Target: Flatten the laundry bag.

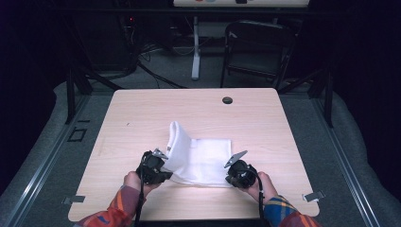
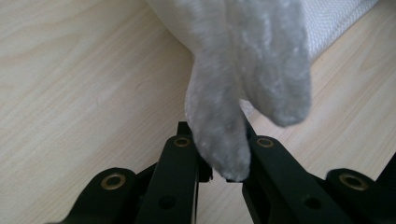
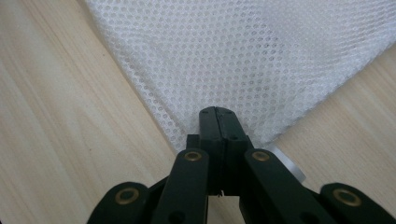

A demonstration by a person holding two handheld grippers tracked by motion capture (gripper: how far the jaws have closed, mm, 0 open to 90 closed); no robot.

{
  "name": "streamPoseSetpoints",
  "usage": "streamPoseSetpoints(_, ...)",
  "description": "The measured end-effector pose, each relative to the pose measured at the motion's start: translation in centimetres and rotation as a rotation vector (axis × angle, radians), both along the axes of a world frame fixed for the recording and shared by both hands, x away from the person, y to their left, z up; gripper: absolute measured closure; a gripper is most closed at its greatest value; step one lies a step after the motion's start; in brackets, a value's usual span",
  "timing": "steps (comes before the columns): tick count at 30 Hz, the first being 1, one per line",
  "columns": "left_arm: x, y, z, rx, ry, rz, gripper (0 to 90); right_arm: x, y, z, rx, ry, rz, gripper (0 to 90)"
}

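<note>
A white cloth (image 1: pixel 208 158) lies on the wooden table (image 1: pixel 142 113), near the front edge. Its left part is raised and curls over towards the right. My left gripper (image 1: pixel 163 161) is shut on that raised edge; in the left gripper view a fuzzy fold of cloth (image 2: pixel 219 116) hangs out from between the jaws of the left gripper (image 2: pixel 223 172). My right gripper (image 1: pixel 231 171) is at the cloth's near right corner. In the right gripper view the right gripper (image 3: pixel 218 114) has its jaws pressed together over the mesh-textured cloth (image 3: pixel 243 56), and I see no cloth between the tips.
A round cable hole (image 1: pixel 227 100) sits near the table's far edge. Metal clips (image 1: pixel 313 196) stick out at the front corners. A dark chair (image 1: pixel 257 47) and a table leg stand on the floor beyond. Bare wood shows left, right and beyond the cloth.
</note>
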State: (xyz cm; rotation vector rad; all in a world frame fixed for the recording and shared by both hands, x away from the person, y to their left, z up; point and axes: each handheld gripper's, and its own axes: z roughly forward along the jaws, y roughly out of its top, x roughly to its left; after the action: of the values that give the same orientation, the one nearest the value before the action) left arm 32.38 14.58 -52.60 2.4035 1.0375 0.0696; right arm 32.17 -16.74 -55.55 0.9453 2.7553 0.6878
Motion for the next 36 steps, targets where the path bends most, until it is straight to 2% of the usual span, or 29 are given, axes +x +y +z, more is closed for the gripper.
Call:
streamPoseSetpoints(7,0.0,-0.1,-0.3,0.014,0.023,-0.024,86.0,0.2,-0.3,0.1,-0.022,0.002,-0.006,90.0)
streamPoseSetpoints(9,-0.1,0.0,-0.4,0.014,0.031,-0.025,85.7,0.2,-0.4,0.1,-0.012,0.003,-0.015,90.0)
streamPoseSetpoints(12,-0.2,0.2,-0.5,0.02,0.047,-0.029,82.5,0.3,-0.5,0.1,-0.02,0.003,-0.013,90.0)
streamPoseSetpoints(14,-0.3,0.5,-0.4,0.038,0.053,-0.022,75.3,0.3,-0.6,0.1,-0.022,0.003,-0.015,90.0)
streamPoseSetpoints(16,-0.3,0.9,-0.5,0.058,0.06,-0.003,61.8,0.3,-0.7,0.1,-0.022,0.003,-0.016,90.0)
streamPoseSetpoints(20,-0.4,2.2,-0.5,0.08,0.073,0.038,42.8,0.4,-0.8,0.1,-0.018,0.006,-0.024,89.9)
streamPoseSetpoints(25,-0.7,4.1,-0.3,0.054,0.072,0.098,29.2,0.5,-1.0,0.3,-0.035,0.006,-0.026,86.5)
streamPoseSetpoints(27,-0.9,4.7,0.1,0.045,0.053,0.127,25.4,0.6,-1.2,0.5,-0.032,0.001,-0.03,80.1)
streamPoseSetpoints(28,-1.0,5.0,0.3,0.038,0.041,0.138,24.4,0.5,-1.2,0.6,-0.012,-0.005,-0.044,75.2)
streamPoseSetpoints(29,-1.1,5.3,0.4,0.035,0.032,0.145,22.5,0.7,-1.3,0.9,-0.034,-0.004,-0.044,69.8)
streamPoseSetpoints(30,-1.2,5.6,0.6,0.026,0.021,0.16,20.9,0.7,-1.4,1.0,-0.019,-0.001,-0.058,66.1)
streamPoseSetpoints(31,-1.3,5.8,0.8,0.013,0.003,0.171,19.8,0.7,-1.5,1.3,-0.012,0.006,-0.065,58.5)
streamPoseSetpoints(32,-1.3,5.9,1.0,-0.002,-0.011,0.171,18.4,0.7,-1.7,1.5,-0.008,0.005,-0.077,51.2)
streamPoseSetpoints(34,-1.4,5.7,1.5,-0.006,-0.05,0.171,16.2,0.6,-2.1,1.9,0.022,0.008,-0.089,36.0)
streamPoseSetpoints(36,-1.5,5.2,1.9,-0.006,-0.086,0.142,15.3,0.5,-2.5,2.3,0.036,0.002,-0.113,26.6)
